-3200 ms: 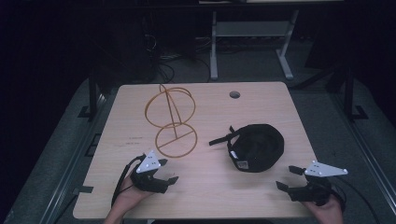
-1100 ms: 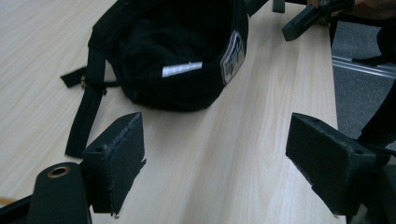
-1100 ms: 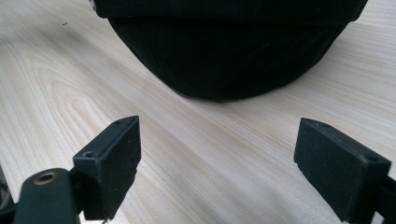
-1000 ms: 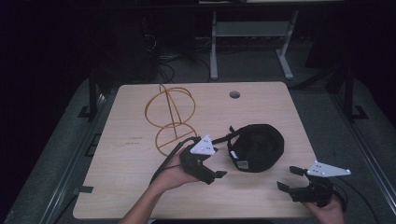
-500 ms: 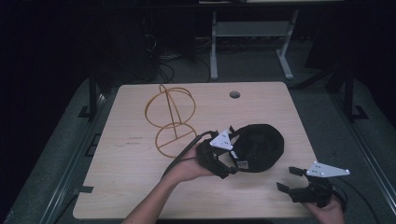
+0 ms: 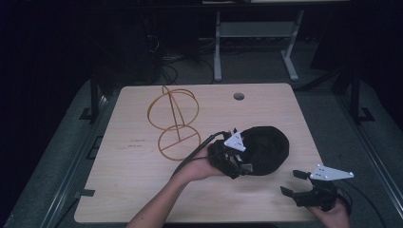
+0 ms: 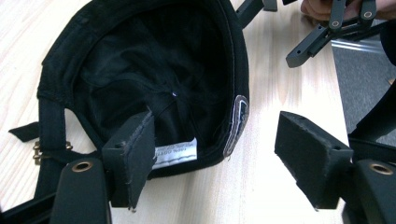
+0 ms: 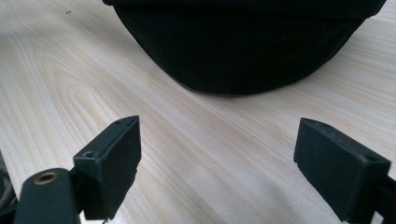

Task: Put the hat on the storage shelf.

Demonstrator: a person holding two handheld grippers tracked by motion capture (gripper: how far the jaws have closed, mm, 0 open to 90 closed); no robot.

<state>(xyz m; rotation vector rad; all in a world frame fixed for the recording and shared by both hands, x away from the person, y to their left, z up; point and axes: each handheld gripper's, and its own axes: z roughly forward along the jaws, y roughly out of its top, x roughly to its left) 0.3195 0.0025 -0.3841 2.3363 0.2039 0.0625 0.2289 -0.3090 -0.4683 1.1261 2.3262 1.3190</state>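
Since the earlier frames the left tool has travelled from the near-left part of the table across to the black cap, and its jaws have just been closing a bit. The cap and the wire stand are sitting where they were, and the right tool is staying put at the near-right corner.

Left tool is now sitting at the cap's near-left edge in the high view, with the person's left hand wrapped around it. In the left gripper view one pad is reaching inside the upturned cap, just in front of the white label, while the other pad is hanging outside the rim over bare table. The rim with its grey patch is lying between the jaws. Jaws are standing apart, not pressing on the fabric yet, so nothing is being gripped.

The cap is lying crown down, opening up, right of the table's middle, strap and brass buckle trailing on the wood.

Right tool is hovering low over the table, jaws spread wide and holding nothing; in the right gripper view the cap is sitting ahead of it, clear of the pads.

The orange wire stand is standing left of the cap, apart from it. A round cable hole is showing near the far edge.
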